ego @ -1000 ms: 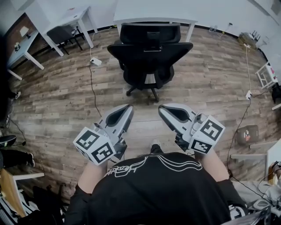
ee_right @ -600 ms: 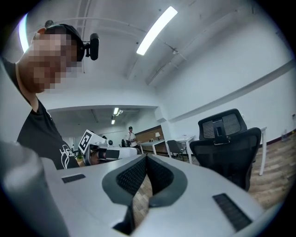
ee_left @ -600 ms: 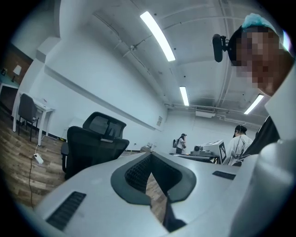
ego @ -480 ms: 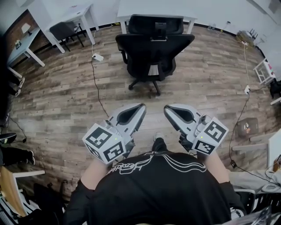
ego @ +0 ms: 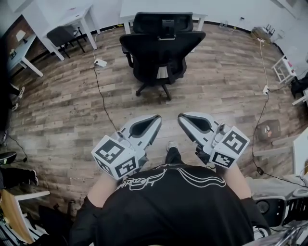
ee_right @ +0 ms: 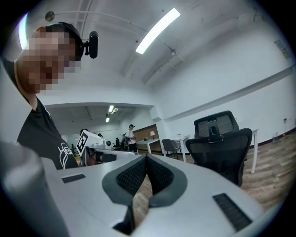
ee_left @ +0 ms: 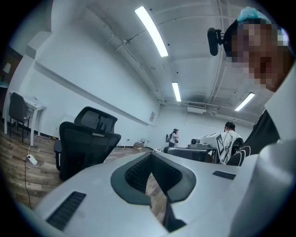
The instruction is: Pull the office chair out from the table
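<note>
Over at the far edge of the floor [ego: 226, 86], the chair [ego: 161, 53] stands backrest toward me, headrest overlapping the table [ego: 126, 8] edge. Since a second ago it's gone a bit higher and smaller in the head view. My left claw [ego: 155, 120] and right claw [ego: 183, 119] drifted inward, both pressed together on nothing, well apart from it (so nothing's tugging it). Could be pre-grab or already pulled. Head view gives wheels [ego: 153, 91] and cable [ego: 98, 91]; gripper views give closed jaws and people [ee_left: 175, 137].

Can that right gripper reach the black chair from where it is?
Probably not yet: the right gripper hangs well short of the office chair, with only wooden floor between. Nothing blocks the way.
</note>
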`<state>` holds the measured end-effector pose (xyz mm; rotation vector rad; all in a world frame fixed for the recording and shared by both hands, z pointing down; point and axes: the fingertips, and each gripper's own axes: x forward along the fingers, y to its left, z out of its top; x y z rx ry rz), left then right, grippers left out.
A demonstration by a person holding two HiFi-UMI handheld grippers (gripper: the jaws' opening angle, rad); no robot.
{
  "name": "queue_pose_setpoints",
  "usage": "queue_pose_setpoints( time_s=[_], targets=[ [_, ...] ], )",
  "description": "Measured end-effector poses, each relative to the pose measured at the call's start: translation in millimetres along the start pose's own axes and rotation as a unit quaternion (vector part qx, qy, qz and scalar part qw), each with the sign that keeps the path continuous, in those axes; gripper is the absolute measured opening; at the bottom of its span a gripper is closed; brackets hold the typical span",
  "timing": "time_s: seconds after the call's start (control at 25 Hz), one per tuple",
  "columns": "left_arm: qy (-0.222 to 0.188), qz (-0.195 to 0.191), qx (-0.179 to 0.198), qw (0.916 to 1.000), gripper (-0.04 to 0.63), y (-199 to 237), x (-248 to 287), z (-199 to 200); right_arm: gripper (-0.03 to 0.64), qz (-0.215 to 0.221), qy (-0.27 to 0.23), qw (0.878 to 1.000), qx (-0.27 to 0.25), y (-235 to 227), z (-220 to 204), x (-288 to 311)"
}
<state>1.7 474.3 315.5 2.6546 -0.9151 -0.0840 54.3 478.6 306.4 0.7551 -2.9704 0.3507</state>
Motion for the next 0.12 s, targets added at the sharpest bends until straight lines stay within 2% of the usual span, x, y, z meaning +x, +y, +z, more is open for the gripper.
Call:
queue_pose_setpoints(
  time_s=[0.12],
  targets=[
    [0.001,-0.004,-0.001,1.0000,0.006,-0.7,2.7,-1.2,0.035,-0.007,0.001,1.000,-0.002,-2.1,-1.4,-2.6]
  ],
)
